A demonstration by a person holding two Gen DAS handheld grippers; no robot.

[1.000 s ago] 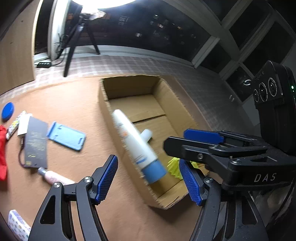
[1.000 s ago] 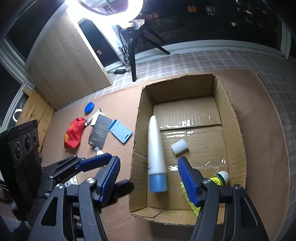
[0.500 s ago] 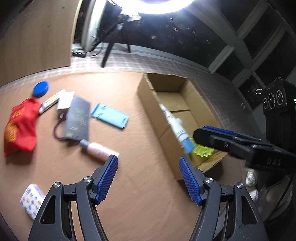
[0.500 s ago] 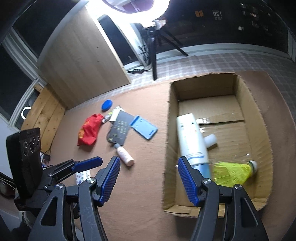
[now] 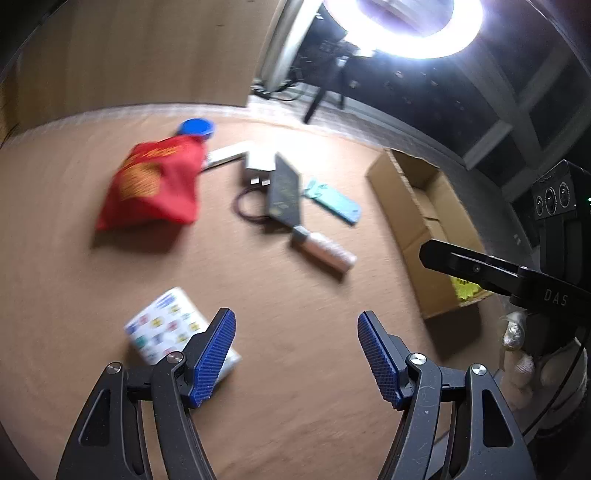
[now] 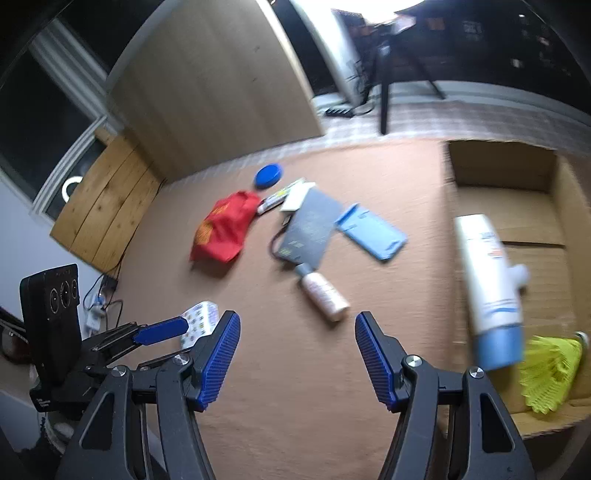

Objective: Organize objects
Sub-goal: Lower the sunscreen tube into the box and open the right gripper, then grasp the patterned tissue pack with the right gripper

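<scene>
My left gripper [image 5: 295, 332] hangs open and empty over the brown mat, its left finger just above a patterned tissue pack [image 5: 173, 328]. My right gripper [image 6: 295, 326] is also open and empty, just short of a small pink bottle [image 6: 325, 293]. Farther out lie a red pouch [image 6: 225, 230], a blue lid [image 6: 269, 175], a dark flat device [image 6: 310, 229] with a cable, and a light blue holder [image 6: 371, 236]. The cardboard box [image 6: 506, 166] on the right holds a white tube with a blue cap [image 6: 487, 280], a small white bottle [image 6: 521, 273] and a yellow shuttlecock [image 6: 546, 369].
A wooden panel [image 6: 214, 85] and low wooden planks [image 6: 103, 206] border the mat at the back left. A ring light on a tripod [image 5: 402, 29] stands behind. The right gripper [image 5: 436, 254] reaches in from the right in the left wrist view.
Both grippers have swung left, away from the box and over the loose items on the mat. The white tube has come to rest in the box. Both stay open.
</scene>
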